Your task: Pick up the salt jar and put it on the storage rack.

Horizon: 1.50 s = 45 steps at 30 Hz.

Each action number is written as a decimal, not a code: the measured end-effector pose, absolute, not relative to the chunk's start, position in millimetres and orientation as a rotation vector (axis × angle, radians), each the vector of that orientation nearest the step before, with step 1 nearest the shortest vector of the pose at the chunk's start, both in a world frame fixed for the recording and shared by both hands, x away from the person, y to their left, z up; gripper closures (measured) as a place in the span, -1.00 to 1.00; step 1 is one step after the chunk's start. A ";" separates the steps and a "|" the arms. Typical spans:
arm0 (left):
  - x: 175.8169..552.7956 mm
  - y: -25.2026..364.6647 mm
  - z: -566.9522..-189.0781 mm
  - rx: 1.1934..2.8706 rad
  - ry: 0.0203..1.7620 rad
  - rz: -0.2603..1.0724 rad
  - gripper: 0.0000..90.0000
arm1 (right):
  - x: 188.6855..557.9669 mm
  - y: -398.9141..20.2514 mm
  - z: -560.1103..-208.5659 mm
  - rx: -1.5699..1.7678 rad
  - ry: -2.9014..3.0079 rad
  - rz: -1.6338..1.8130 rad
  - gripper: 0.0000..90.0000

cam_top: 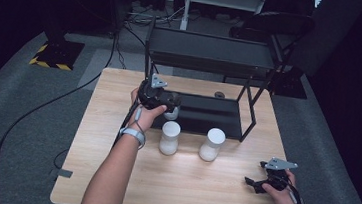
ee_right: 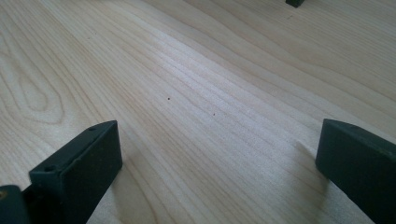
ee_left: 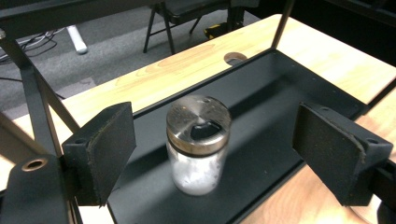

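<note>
Grey carpet with trailing cables surrounds the light wooden table (cam_top: 111, 175). On it stands a black two-tier metal rack (cam_top: 208, 59). Over the rack's lower shelf, the left gripper (ee_left: 212, 154) hangs wide open around a steel-lidded shaker jar (ee_left: 198, 142), untouched. Two white canisters (cam_top: 169, 137) stand just before the rack. Well right, the right gripper (ee_right: 215, 168) gapes empty.

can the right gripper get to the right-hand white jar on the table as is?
Probably yes. The right gripper sits open over bare table, and nothing lies between it and the right-hand white jar; the shelf rack stands behind the jar.
</note>
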State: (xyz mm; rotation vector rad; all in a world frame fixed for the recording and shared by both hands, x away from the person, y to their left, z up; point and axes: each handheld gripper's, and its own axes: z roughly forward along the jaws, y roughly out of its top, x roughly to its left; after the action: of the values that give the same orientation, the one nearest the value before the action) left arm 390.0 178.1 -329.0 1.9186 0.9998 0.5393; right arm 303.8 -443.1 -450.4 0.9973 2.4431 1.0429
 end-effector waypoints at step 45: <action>289.4 257.6 -336.8 1.906 1.030 0.601 -0.97 | 299.3 -442.6 -450.4 1.003 2.438 1.039 -1.00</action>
State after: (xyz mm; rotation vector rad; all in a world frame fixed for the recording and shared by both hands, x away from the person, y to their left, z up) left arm 289.4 257.6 -336.8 1.9056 1.0301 0.6008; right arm 299.3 -442.6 -450.4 1.0030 2.4383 1.0389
